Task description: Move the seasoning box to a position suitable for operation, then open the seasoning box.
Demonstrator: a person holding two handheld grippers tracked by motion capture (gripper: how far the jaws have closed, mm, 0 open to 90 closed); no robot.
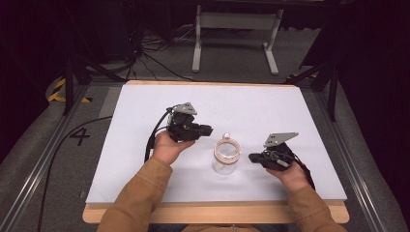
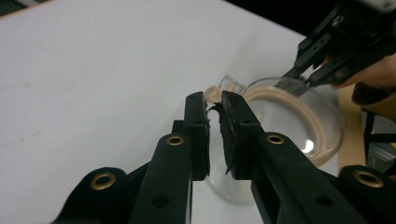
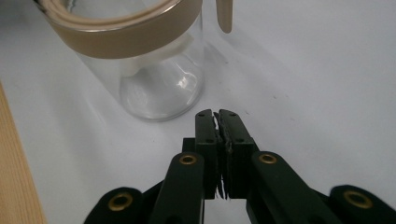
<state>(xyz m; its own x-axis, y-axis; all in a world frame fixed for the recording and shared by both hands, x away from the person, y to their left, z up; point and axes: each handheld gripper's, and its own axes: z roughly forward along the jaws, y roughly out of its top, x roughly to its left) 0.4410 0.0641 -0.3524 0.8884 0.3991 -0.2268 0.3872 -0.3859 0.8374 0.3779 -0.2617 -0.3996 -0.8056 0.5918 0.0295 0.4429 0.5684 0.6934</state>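
- The left gripper hovered left of the glass jar, its jaws parted by a narrow gap with nothing between them
- The jar stood upright mid-table on the white tabletop, a tan ring around its mouth
- The right gripper sat just right of the jar, jaws pressed together, empty

White table, glass jar standing

Glass jar between both tongs
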